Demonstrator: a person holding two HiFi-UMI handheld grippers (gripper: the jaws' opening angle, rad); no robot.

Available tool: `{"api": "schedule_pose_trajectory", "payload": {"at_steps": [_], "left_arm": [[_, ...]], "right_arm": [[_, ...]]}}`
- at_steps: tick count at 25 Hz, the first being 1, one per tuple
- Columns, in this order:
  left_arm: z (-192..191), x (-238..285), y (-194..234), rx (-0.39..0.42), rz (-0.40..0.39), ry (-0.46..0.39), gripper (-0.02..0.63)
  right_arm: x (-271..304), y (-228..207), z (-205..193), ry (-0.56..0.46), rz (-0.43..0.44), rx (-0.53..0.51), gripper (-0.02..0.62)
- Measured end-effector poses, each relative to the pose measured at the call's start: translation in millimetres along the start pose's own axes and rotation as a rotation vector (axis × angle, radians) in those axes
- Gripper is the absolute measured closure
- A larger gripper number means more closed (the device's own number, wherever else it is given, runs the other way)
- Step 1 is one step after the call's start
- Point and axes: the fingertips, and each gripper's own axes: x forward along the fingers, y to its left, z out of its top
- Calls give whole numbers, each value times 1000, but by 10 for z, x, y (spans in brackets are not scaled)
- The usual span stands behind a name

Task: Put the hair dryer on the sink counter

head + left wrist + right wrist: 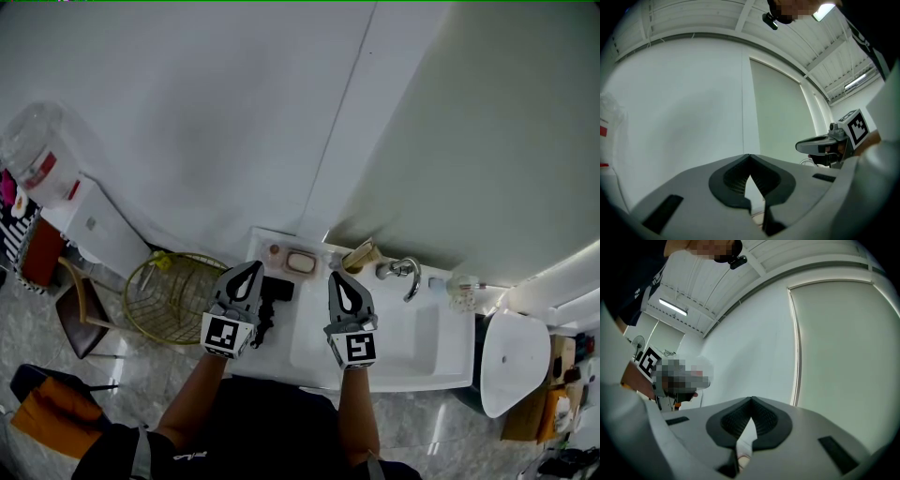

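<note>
The black hair dryer [273, 296] lies on the white sink counter [264, 246], left of the basin and partly hidden behind my left gripper. My left gripper [250, 269] is held above the counter's left end, its jaws shut with nothing between them. My right gripper [336, 278] hovers over the basin's left side, also shut and empty. In the left gripper view the closed tips [750, 157] point up at the wall, with the right gripper [825, 146] off to the side. The right gripper view shows its own closed tips [751, 400] against the wall.
A soap dish [301, 262], a tan item [361, 255] and a chrome faucet [404, 273] sit along the counter's back. A wire basket [173, 296] stands left of the counter, a toilet [512, 360] at the right. A water dispenser [58, 187] and a chair [81, 319] are at far left.
</note>
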Motion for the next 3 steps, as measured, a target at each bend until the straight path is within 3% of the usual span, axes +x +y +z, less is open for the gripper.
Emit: {"api": "schedule_pose_trajectory", "payload": {"at_steps": [3], "left_arm": [[-19,-24,34,2,14,5,581]], "right_arm": [[22,45,6,8,15,7,566]]}}
